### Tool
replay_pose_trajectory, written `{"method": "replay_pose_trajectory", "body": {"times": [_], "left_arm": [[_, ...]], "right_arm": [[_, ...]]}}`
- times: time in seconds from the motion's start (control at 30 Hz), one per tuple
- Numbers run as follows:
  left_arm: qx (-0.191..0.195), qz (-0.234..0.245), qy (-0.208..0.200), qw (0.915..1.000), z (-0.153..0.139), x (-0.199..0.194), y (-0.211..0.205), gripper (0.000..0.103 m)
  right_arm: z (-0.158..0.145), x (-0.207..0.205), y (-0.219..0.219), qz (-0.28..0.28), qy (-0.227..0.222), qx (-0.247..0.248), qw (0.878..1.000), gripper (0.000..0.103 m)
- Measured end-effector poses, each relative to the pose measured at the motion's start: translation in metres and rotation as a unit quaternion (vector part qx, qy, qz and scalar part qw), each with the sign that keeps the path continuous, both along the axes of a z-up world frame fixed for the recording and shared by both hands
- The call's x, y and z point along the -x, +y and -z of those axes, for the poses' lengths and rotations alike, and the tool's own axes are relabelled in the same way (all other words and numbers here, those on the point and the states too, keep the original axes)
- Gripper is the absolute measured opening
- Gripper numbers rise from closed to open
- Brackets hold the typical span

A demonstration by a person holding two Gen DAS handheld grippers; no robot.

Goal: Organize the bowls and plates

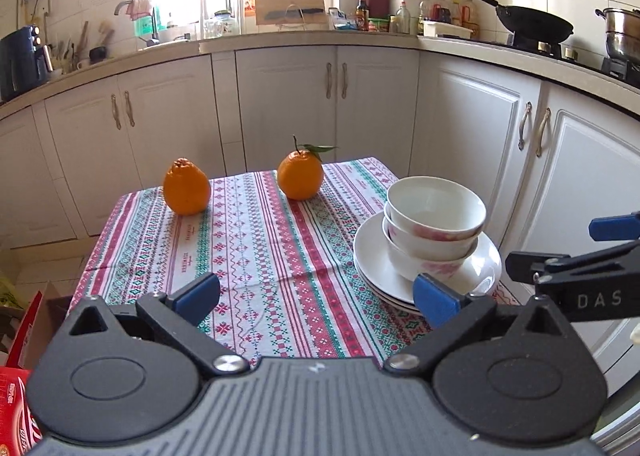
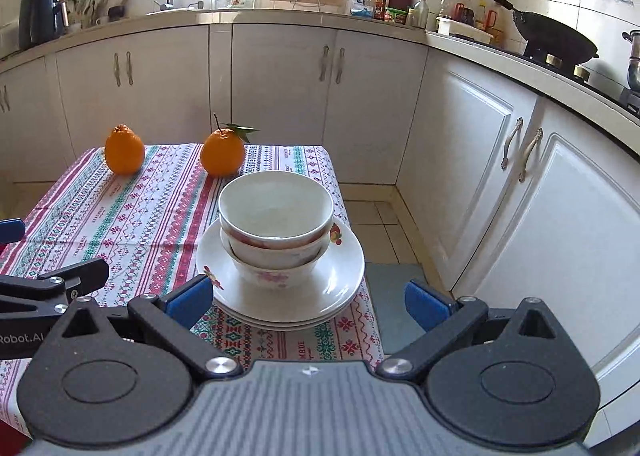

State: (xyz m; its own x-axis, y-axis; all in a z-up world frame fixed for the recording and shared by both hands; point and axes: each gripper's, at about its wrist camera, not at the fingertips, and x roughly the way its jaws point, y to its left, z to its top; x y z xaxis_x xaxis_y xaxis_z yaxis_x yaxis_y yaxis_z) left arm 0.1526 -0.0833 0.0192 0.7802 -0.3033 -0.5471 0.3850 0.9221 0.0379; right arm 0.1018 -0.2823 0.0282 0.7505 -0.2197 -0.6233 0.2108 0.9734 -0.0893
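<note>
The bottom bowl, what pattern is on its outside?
Pink flowers on white, best seen in the right wrist view on the bottom bowl.

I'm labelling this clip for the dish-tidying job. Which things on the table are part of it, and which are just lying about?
Part of the job:
bowls, nested
plates, stacked under the bowls

Just lying about:
left orange
leafy orange
tablecloth

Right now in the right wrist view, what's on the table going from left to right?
Plain orange → orange with the leaf → stack of bowls on plates. The bowls and plates overlap, so I list them as one pile.
</note>
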Motion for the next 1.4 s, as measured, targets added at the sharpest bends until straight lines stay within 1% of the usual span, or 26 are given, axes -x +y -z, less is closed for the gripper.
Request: {"method": "replay_pose_trajectory", "body": {"times": [0.4,1.4], "left_arm": [[-0.004,-0.012,0.0,0.9999,0.0,0.0016,-0.0018,0.102],[-0.004,-0.012,0.005,0.9999,-0.0012,0.0016,-0.0052,0.102]], "right_arm": [[0.0008,0.0,0.0021,0.008,-0.001,0.004,1.0,0.103],[0.0011,-0.0013,0.0,0.011,-0.004,0.009,1.0,0.103]]}}
